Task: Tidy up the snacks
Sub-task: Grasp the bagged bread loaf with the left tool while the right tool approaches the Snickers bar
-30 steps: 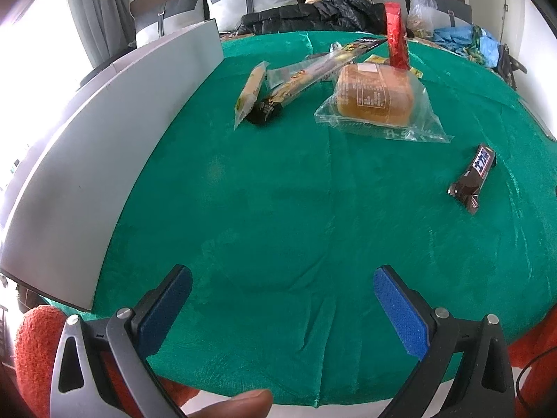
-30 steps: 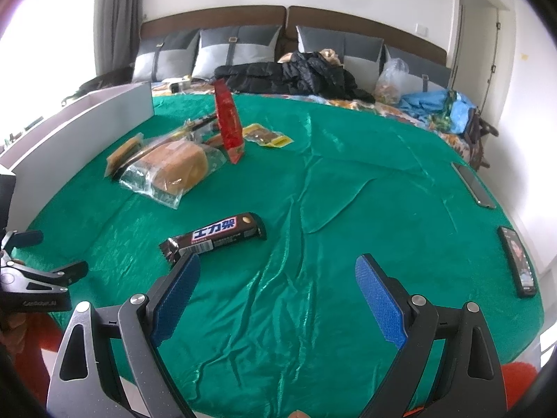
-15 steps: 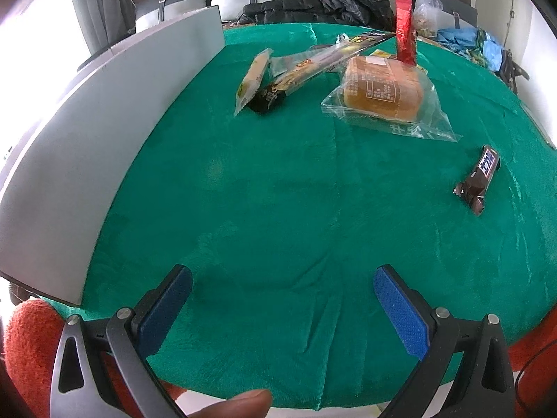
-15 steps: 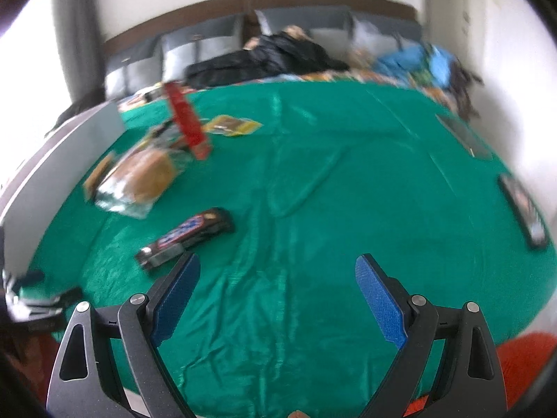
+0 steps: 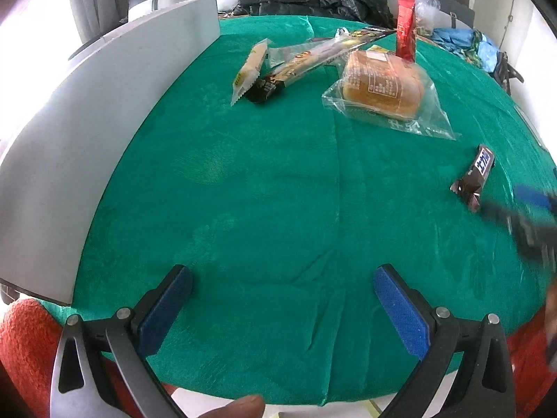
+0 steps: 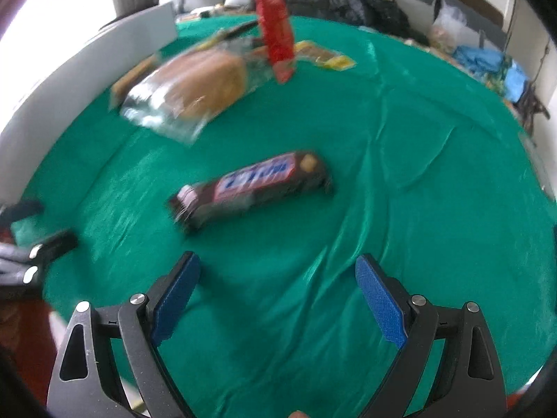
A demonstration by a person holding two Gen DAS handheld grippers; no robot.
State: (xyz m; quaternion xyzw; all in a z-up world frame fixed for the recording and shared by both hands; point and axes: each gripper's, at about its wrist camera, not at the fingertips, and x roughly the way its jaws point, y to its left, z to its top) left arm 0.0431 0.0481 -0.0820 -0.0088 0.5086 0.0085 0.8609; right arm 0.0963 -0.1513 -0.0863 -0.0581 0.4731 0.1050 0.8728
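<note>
A: What carries it all?

B: A counter under a green cloth (image 5: 278, 191), with a long white panel (image 5: 87, 132) standing along its left edge.

A: And the largest snack?

B: A bun in a clear bag (image 5: 383, 87), lying toward the far side, right of the middle. Behind it a red packet (image 5: 405, 29) stands upright. To the left, a long chocolate-printed wrapper (image 5: 313, 59) lies slantwise, and a pale narrow bar (image 5: 249, 68) lies just beside its near end, closest to the white panel.

A: The chocolate bar?

B: The brown chocolate bar (image 6: 250, 188) lies flat, alone near the right edge, well apart from the bun. The right view is blurred, but the bar sits just ahead of the jaws.

A: How are the hands posed?

B: The left gripper (image 5: 282, 310) hovers low over the near edge, aimed across the cloth, its jaws spread wide with nothing between them. The right gripper (image 6: 278, 299) tilts down toward the chocolate bar, jaws likewise wide apart and empty, the bar beyond the blue pads (image 6: 379, 303). In the left view it shows as a dark blur beside the bar.
</note>
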